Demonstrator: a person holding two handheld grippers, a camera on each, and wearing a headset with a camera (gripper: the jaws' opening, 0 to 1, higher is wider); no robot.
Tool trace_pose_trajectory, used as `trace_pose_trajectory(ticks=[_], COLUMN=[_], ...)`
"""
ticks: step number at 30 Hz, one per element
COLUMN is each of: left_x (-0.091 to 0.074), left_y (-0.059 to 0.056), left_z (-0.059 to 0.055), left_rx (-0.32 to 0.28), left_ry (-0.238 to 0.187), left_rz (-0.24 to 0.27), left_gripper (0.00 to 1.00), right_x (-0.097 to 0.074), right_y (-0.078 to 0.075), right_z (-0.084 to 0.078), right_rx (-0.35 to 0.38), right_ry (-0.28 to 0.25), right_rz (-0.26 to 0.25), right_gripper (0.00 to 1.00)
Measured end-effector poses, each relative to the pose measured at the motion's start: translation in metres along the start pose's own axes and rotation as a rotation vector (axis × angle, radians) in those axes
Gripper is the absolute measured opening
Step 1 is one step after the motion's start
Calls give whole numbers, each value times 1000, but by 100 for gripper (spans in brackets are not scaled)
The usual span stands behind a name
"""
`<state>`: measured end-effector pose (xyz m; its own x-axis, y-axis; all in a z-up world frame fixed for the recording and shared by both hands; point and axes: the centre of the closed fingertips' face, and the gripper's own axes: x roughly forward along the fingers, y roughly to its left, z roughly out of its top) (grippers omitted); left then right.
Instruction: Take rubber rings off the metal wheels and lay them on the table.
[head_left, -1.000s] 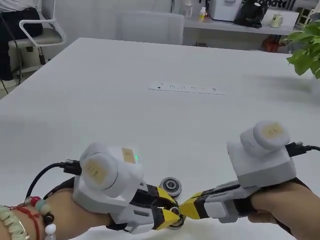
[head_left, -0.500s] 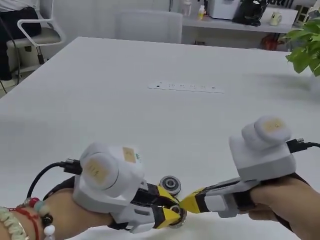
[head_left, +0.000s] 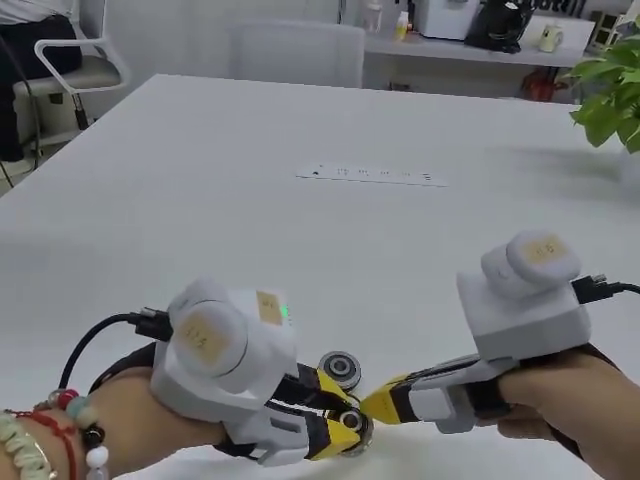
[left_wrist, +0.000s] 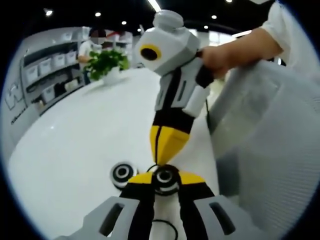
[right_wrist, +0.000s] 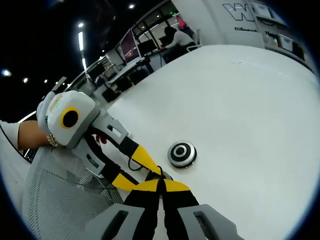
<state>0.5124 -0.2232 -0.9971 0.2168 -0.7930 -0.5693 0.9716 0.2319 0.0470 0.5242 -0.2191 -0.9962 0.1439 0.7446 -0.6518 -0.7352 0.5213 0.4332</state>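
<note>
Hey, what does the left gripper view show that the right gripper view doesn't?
Left gripper view: a metal wheel clamped by the left hand-held gripper, the right hand-held gripper's tip against it, a potted plant. Right gripper view: the right hand-held gripper's shut jaws, desk monitors far off. Both: a loose wheel on the white table.

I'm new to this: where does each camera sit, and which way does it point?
Head view: on the person's headset, looking down across the table; left tool, right tool and a beaded wrist show.
Left gripper view: on the left tool, facing the right tool; own jaws grip a wheel.
Right gripper view: on the right tool, facing the left tool; own jaws closed.
Shared: both gripper views see the loose wheel on the table.
</note>
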Motion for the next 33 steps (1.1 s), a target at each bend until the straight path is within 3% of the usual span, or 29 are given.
trace_pose_trajectory(ticks=[6, 13, 16, 18, 24, 29, 33], left_x=[-5, -13, -17, -20, -32, -46, -62], left_y=[-2, -2, -4, -6, -11, -13, -9], left_z=[14, 45, 53, 56, 70, 72, 72], left_rx=[32, 26, 16, 44, 45, 72, 52], left_ry=[-23, -98, -113, -106, -122, -112, -109], left_rz=[-3, 2, -8, -9, -25, -12, 9], left_gripper=[23, 28, 34, 38, 45, 49, 54], right_x=[-2, -3, -4, -4, -5, -8, -8], right_y=[-3, -2, -2, -3, -2, -1, 1], right_z=[4, 8, 9, 11, 13, 17, 19], right_rx=[7, 1, -1, 0, -7, -3, -3], right_ry=[-18, -31, -35, -39, -46, -65, -73], right_rz=[-8, -9, -9, -10, -11, -7, 0], right_gripper=[0, 0, 0, 0, 0, 0, 0])
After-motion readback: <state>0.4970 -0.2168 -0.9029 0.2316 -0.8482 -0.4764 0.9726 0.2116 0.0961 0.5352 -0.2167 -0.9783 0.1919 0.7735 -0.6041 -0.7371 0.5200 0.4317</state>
